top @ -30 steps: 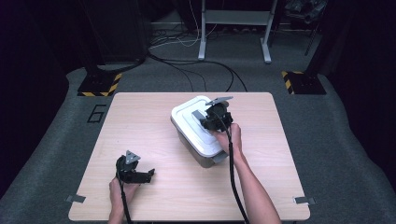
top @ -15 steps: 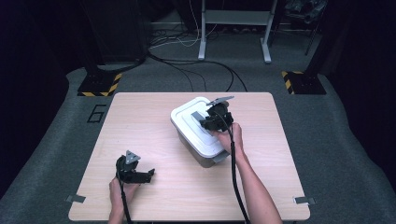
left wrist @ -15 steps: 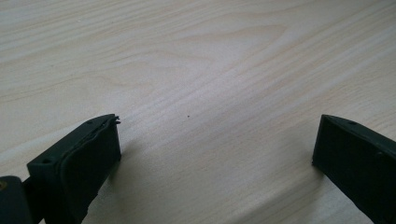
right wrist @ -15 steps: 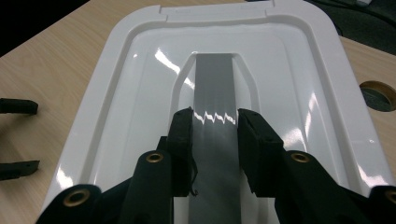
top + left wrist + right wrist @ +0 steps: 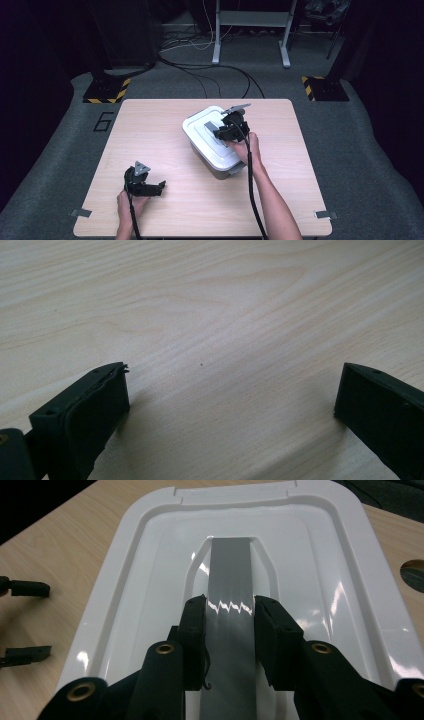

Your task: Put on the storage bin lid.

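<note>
Grey handle (image 5: 230, 595) runs lengthwise along middle of white lid (image 5: 125, 570) – right gripper (image 5: 230, 611) clamped across it; left gripper (image 5: 230, 390) wide open, empty, well apart from lid – lift goes straight up.

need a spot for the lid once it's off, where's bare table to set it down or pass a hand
Widest bare patch: the table left of the white lidded bin, from the far edge down to the left gripper. A narrower strip lies right of the bin. Crowded: on the lid, where the right gripper clamps the grey handle.
</note>
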Available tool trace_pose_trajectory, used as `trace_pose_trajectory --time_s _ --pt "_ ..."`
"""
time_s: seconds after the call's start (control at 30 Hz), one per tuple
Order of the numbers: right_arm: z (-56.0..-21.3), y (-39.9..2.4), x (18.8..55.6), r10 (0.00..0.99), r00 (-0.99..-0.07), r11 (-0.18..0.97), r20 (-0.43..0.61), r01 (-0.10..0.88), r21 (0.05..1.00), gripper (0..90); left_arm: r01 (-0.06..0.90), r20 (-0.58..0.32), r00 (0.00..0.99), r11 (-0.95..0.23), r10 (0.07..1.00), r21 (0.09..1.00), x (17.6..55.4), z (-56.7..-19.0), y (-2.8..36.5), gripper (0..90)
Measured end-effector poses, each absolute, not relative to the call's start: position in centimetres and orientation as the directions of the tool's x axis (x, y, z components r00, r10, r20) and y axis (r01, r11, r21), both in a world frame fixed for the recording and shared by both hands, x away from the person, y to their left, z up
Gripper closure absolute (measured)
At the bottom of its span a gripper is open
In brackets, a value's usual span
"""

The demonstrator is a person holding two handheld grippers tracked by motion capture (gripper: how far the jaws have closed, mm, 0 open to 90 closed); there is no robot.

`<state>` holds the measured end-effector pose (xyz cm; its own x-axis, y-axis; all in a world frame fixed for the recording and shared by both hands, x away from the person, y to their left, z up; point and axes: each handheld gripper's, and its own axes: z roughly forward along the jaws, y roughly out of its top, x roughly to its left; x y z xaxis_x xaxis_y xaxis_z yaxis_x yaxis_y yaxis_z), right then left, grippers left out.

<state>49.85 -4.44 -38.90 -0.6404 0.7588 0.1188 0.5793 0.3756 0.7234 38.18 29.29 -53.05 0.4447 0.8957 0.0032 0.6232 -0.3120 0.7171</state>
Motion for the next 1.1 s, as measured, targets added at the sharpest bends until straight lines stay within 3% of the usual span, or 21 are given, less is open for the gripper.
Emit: trace_pose_trajectory --time_s 0.4,0.77,1.1 --pt "-38.6 -4.3 49.7 0.743 -0.665 0.406 0.075 0.537 0.739 65.1 0.624 0.003 0.445 -0.312 0.895 0.717 38.2 -53.0 29.3 0.2" --pt "-36.5 -9.0 46.3 0.779 -0.622 0.296 0.079 0.475 0.829 15.8 0.624 0.003 0.444 -0.312 0.896 0.717 38.2 -53.0 29.3 0.2" --pt "-39.4 -15.9 41.6 0.842 -0.538 0.255 0.047 0.472 0.844 5.4 0.624 0.003 0.444 -0.312 0.896 0.717 38.2 -53.0 29.3 0.2"
